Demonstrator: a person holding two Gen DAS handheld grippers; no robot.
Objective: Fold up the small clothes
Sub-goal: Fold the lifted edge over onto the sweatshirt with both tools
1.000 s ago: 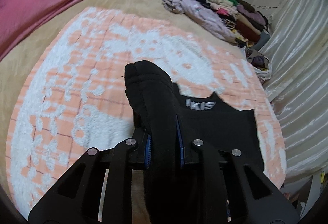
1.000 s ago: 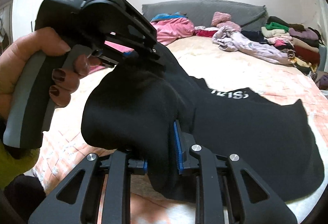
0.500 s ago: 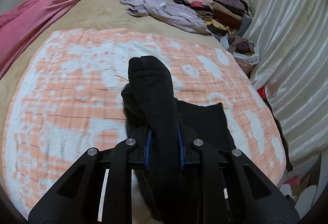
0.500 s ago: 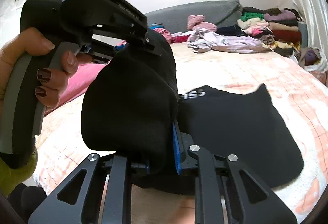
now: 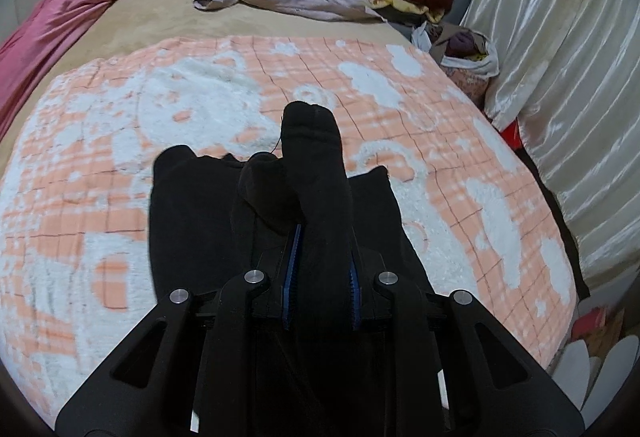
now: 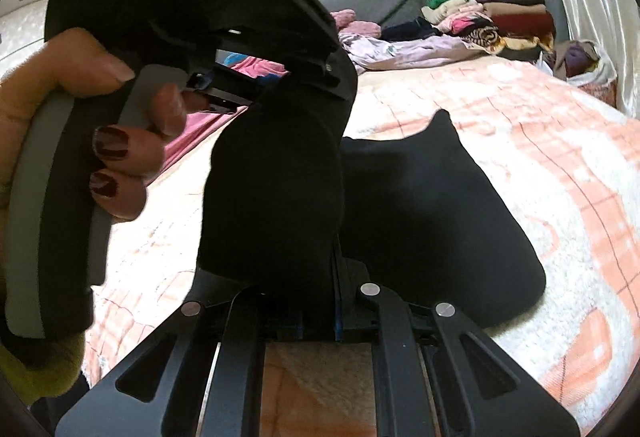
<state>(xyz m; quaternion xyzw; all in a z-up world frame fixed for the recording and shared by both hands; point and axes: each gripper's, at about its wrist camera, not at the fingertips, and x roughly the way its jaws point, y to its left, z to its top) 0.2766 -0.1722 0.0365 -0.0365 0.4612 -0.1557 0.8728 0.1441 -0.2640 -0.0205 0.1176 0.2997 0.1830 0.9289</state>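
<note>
Spread over the bed, an orange-and-white blanket is being used as the folding surface. Black garment is being pinched by both grippers, left and right, its lower part lying on the blanket. Held edges should be kept level and aligned so the fold is laid down flat.

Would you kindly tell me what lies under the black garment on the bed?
The black garment rests on the fluffy orange-and-white checked blanket, which shows all around it. Directly beneath, the cloth itself hides everything; both grippers pinch its raised edge.
</note>
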